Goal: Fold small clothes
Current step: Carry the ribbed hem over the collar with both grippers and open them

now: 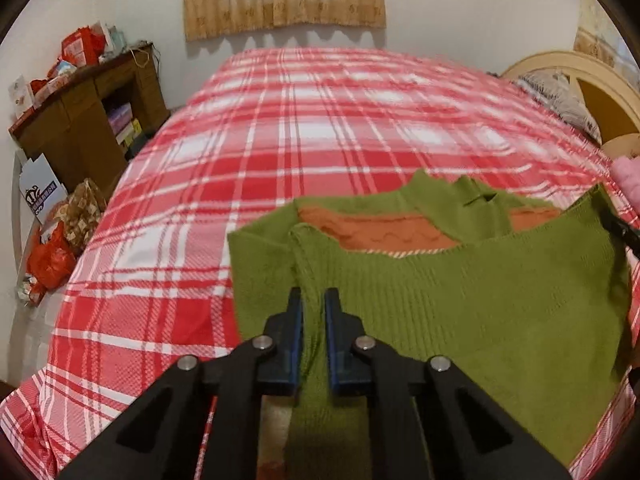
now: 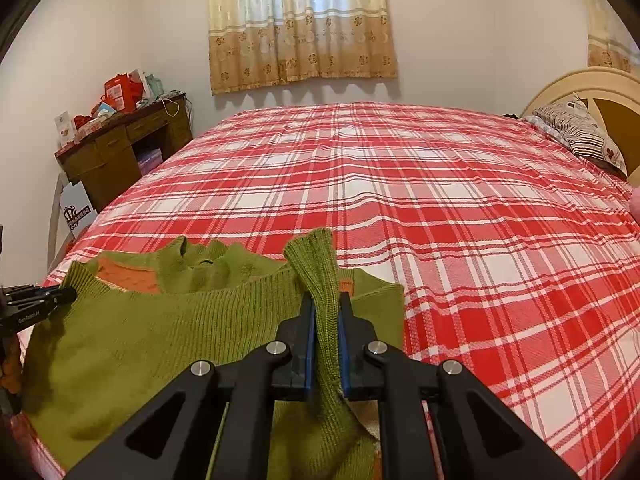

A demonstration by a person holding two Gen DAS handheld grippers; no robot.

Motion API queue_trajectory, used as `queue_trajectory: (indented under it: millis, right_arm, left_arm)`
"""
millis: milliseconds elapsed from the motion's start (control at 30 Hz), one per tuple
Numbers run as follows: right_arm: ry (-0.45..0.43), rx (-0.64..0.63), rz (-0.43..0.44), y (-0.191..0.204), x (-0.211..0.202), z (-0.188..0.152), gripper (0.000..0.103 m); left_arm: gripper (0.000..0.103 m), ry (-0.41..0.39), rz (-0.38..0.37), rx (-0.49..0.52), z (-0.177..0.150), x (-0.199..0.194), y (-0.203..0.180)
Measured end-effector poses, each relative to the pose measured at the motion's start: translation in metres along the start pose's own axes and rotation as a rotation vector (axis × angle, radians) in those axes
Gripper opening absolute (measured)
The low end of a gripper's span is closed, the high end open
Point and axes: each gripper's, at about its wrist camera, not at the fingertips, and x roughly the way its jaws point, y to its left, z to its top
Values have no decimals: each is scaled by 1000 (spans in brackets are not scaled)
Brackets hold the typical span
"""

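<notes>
A green knit sweater [image 1: 480, 300] with an orange chest panel [image 1: 380, 232] lies on the red plaid bedspread [image 1: 300, 128], its bottom part lifted over the chest. My left gripper [image 1: 314, 296] is shut on the ribbed hem at its left corner. In the right wrist view the same sweater [image 2: 140, 340] fills the lower left. My right gripper [image 2: 326, 300] is shut on the hem's other corner, a bunch of ribbing [image 2: 314, 256] sticking up past the pads. Each gripper shows at the other view's edge: the right gripper [image 1: 624, 232], the left gripper [image 2: 60, 296].
The bedspread [image 2: 460, 200] stretches far beyond the sweater. A brown desk [image 2: 120, 152] piled with red boxes stands at the back left. Bags [image 1: 60, 240] lie on the floor beside the bed. A pillow [image 2: 580, 136], a headboard [image 2: 600, 84] and something pink [image 1: 628, 180] are at the right.
</notes>
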Motion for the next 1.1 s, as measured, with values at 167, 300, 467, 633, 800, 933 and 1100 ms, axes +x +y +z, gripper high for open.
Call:
queue_trajectory:
  millis: [167, 300, 467, 633, 800, 933, 1100]
  right_arm:
    - [-57, -12, 5, 4, -20, 15, 9]
    - [-86, 9, -15, -4, -12, 34, 9]
    - [-41, 39, -73, -19, 37, 28, 9]
    - [77, 73, -89, -30, 76, 9, 9]
    - [89, 87, -86, -34, 78, 4, 11]
    - [97, 115, -44, -38, 77, 5, 15]
    - [-121, 356, -127, -84, -3, -1, 15]
  left_arm:
    - [10, -40, -31, -48, 19, -13, 4]
    - [9, -85, 8, -79, 49, -10, 5]
    - [6, -111, 98, -113, 70, 27, 5]
    - [9, -14, 193, -108, 53, 88, 0]
    - [14, -24, 247, -41, 55, 90, -11]
    - [21, -26, 228, -76, 56, 85, -3]
    - [52, -45, 204, -128, 40, 48, 10]
